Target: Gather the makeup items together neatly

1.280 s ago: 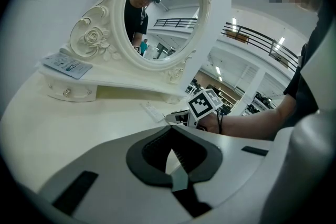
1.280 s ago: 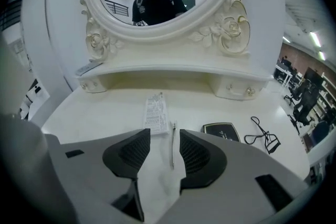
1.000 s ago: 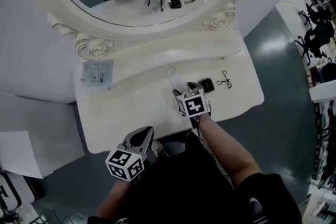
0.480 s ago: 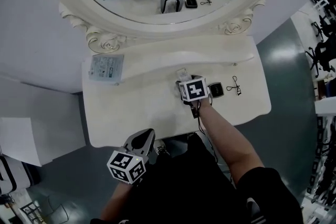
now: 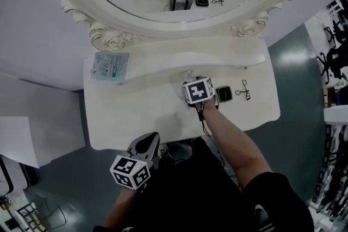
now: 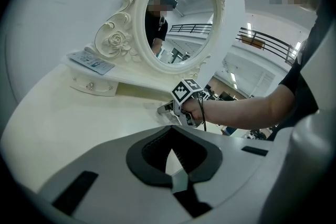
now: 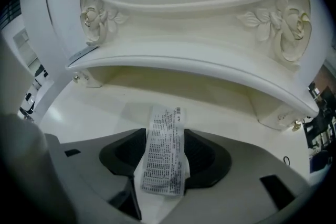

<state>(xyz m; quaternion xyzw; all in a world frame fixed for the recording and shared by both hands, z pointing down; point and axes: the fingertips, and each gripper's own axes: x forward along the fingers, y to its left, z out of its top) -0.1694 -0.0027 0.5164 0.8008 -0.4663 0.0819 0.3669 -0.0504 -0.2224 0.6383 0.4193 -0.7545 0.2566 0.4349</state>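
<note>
Right gripper [image 5: 191, 81]: fingers have just been closing on a labelled sachet [image 7: 167, 149] on the tabletop [image 5: 141, 111]. Next, probably slide it beside the compact [image 5: 224, 94]. Left gripper [image 5: 148, 144] hangs empty, fingers together.

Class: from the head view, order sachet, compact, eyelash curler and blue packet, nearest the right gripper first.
1. Clear printed sachet, between right gripper's just-closing fingers.
2. Black square compact, just right.
3. Black eyelash curler, farther right.
4. Pale blue packet, far left.
</note>
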